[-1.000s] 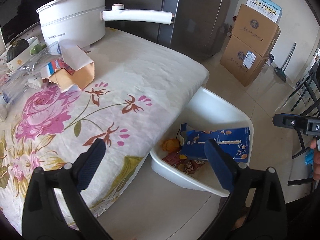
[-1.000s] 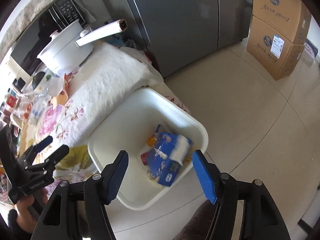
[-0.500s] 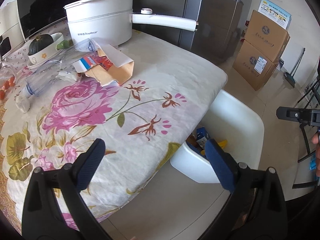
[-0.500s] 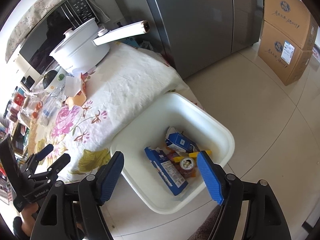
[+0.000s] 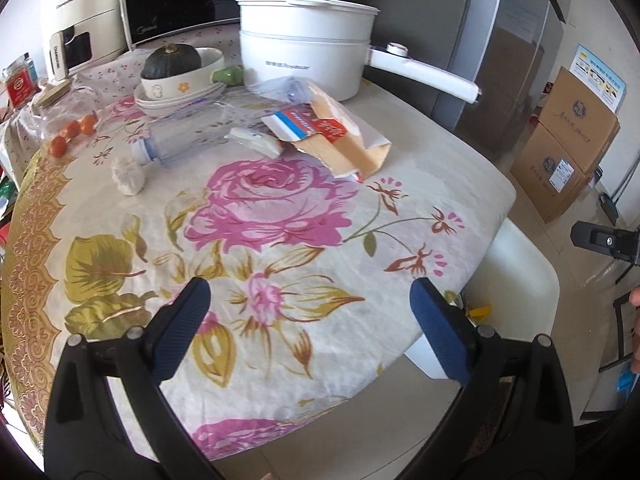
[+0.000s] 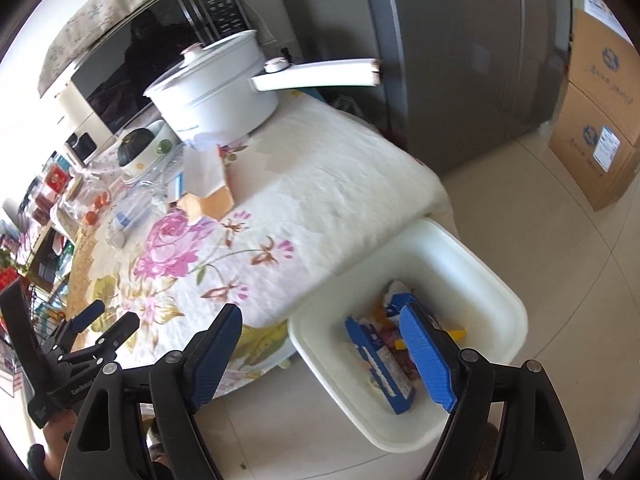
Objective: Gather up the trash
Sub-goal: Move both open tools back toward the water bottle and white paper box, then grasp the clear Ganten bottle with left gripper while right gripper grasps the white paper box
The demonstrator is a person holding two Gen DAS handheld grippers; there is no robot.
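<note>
Both grippers empty, more trash waiting by the pot

Left gripper (image 5: 304,320) and right gripper (image 6: 324,356) gape wide; the right's jaws have just been opening. The torn carton (image 5: 340,140) lies just beside the white pot (image 5: 308,44); a careless reach could nudge its long handle.

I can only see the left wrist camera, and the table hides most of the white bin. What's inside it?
Observer: The right wrist view looks into the white bin. A blue snack box lies flat in it.
Operator: Is there anything else in there?
Observer: Yes, a yellow scrap and a small blue-and-white carton lie next to the box.
Operator: Is the other grabber holding trash?
Observer: No. The right gripper is open. Its fingers have just been opening, and nothing is gripped between them.
</note>
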